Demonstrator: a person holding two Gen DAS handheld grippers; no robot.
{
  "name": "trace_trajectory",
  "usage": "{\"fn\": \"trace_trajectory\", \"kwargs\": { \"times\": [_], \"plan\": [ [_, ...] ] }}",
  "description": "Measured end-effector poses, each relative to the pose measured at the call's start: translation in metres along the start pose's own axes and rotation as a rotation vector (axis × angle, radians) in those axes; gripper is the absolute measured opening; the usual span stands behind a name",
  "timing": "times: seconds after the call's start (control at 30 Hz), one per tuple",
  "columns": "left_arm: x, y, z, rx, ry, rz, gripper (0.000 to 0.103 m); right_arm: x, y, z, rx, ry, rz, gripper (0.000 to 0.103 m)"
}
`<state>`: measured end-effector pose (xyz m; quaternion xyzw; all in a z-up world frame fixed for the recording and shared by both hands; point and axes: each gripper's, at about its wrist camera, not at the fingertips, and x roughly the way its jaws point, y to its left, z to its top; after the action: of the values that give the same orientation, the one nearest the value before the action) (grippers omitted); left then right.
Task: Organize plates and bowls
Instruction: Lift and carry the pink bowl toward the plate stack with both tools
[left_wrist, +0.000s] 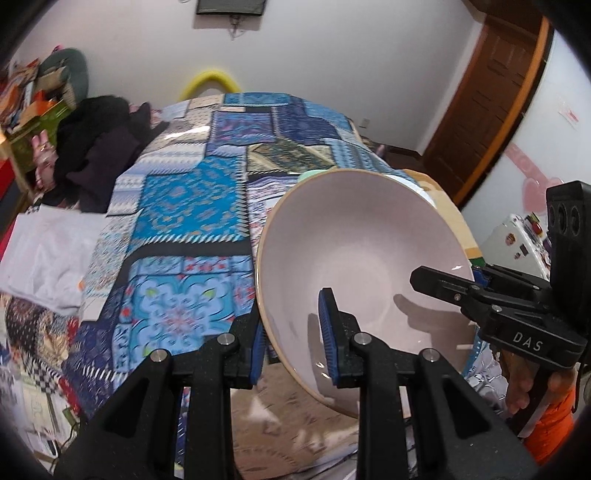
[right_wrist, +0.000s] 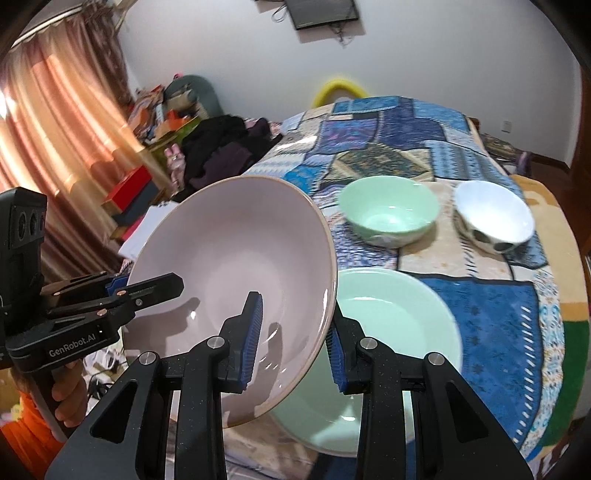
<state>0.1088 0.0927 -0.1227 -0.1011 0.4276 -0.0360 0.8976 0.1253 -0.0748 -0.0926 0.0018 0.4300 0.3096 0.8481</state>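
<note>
Right wrist view: the right gripper (right_wrist: 293, 339) is clamped on the rim of the pink plate (right_wrist: 236, 280), one blue pad inside, one behind — the plate is held tilted in the air above the green plate (right_wrist: 402, 332) lying on the patchwork cloth (right_wrist: 487, 310). Farther back on the cloth stand a green bowl (right_wrist: 389, 210) and, beside it, a white spotted bowl (right_wrist: 493, 218). The left gripper (left_wrist: 293, 339) pinches the plate's opposite rim in the same way.

pink plate (left_wrist: 354, 251) tilted, rim between left gripper (left_wrist: 293, 347) fingers
</note>
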Motion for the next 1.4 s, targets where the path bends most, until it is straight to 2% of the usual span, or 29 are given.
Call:
{"fn": "trace_trajectory", "kwargs": {
  "times": [0.33,0.57,1.07,1.4],
  "plan": [
    [-0.008,0.053,-0.022,-0.087,0.013,0.043,0.026,0.038,0.038,0.0,-0.062,0.082,0.05,0.03],
    [0.003,0.081,-0.042,-0.138,0.065,0.063,0.026,0.064,0.053,-0.006,-0.082,0.148,0.077,0.03],
    [0.036,0.106,-0.067,-0.197,0.168,0.054,0.026,0.105,0.055,-0.019,-0.07,0.271,0.087,0.03],
    [0.046,0.112,-0.077,-0.206,0.192,0.047,0.026,0.111,0.058,-0.024,-0.104,0.288,0.072,0.029]
  ]
}}
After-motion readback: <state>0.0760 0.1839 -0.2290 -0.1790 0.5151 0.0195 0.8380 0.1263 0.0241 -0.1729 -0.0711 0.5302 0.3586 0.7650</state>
